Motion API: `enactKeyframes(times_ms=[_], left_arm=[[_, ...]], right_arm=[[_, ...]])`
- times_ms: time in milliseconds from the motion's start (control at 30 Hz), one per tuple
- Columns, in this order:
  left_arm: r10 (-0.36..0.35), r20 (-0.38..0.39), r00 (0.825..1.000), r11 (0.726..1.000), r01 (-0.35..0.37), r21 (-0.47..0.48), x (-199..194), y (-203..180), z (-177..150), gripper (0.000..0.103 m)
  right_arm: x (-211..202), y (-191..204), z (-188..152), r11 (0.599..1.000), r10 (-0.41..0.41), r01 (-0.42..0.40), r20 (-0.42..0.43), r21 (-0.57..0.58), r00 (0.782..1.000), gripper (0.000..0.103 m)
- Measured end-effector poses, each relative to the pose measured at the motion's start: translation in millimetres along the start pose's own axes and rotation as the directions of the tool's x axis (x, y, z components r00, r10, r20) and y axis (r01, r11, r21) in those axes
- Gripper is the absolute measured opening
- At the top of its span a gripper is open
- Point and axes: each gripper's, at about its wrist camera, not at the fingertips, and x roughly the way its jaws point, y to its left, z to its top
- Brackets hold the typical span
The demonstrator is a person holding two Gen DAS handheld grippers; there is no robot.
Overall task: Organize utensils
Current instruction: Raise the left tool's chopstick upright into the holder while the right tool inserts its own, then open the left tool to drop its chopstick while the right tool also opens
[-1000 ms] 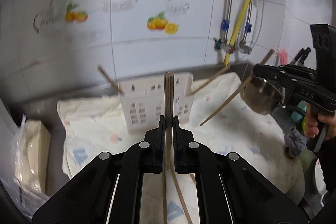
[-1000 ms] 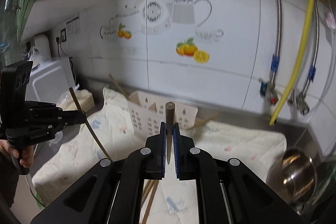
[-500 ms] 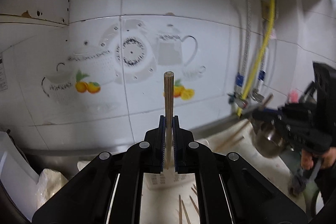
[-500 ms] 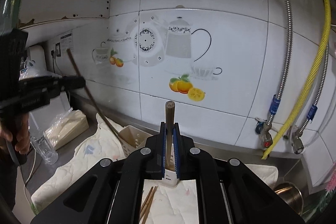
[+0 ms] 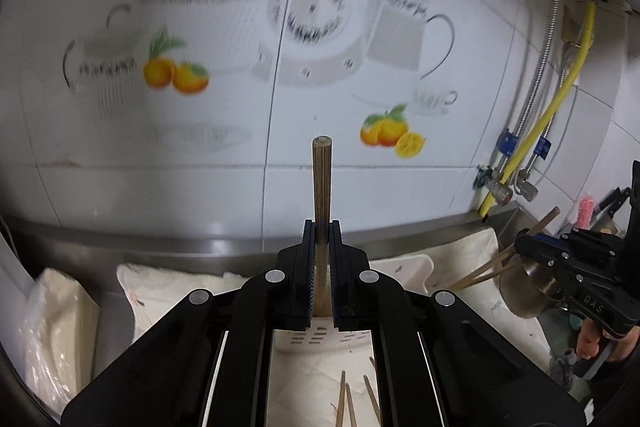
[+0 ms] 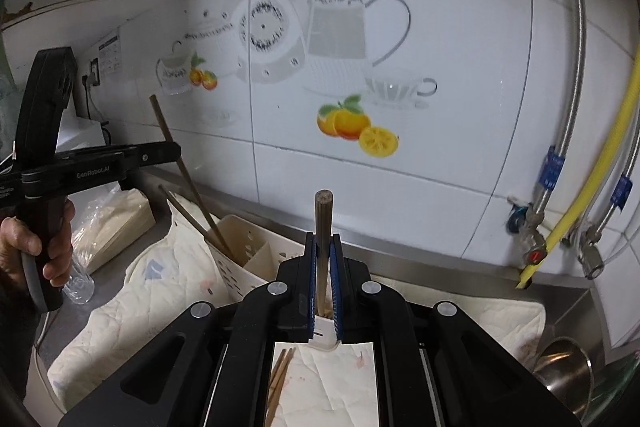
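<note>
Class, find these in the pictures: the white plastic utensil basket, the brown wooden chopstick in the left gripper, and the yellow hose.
White plastic utensil basket [image 6: 240, 247], right wrist view, side wall.
Brown wooden chopstick [image 5: 322, 183], left wrist view, upper shaft.
Yellow hose [image 6: 600, 167], right wrist view, mid-length.

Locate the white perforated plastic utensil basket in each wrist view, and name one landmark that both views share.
Left wrist view: the white perforated plastic utensil basket sits low at centre, mostly hidden behind the gripper.
Right wrist view: it lies left of centre, behind the gripper, with chopsticks standing in it.
Shared landmark: the yellow hose on the tiled wall at the right.
</note>
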Motion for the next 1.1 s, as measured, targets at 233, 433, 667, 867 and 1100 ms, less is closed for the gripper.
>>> enactKeyframes(times_ms=[233,433,667,867,1100], left_arm=[[0.009,-0.052,0.999,1.0,-0.01,-0.006,19.4,2.4,-7.4,0.006],[0.011,-0.066,0.998,1.0,-0.012,-0.016,24.1,4.1,-10.4,0.01],[0.018,-0.044,0.999,1.0,-0.019,-0.022,11.7,4.8,-12.5,0.028],[0.031,0.0,1.0,1.0,-0.031,-0.007,-16.1,1.2,-21.0,0.045],[0.042,0.016,0.999,0.999,-0.042,0.002,-47.8,-1.1,-53.9,0.056]], right_arm=[[16.1,-4.5,-3.7,1.0,-0.006,0.007,-0.022,0.021,1.0,0.006],[19.6,-7.4,-4.2,0.999,-0.011,0.012,-0.023,0.032,1.0,0.007],[7.6,-5.1,-6.3,0.999,-0.028,0.028,0.004,0.021,1.0,0.02],[-16.4,1.2,-18.3,0.999,-0.032,0.031,0.043,0.013,0.999,0.037],[-32.4,13.0,-54.8,1.0,-0.012,0.011,0.035,0.021,0.999,0.048]])
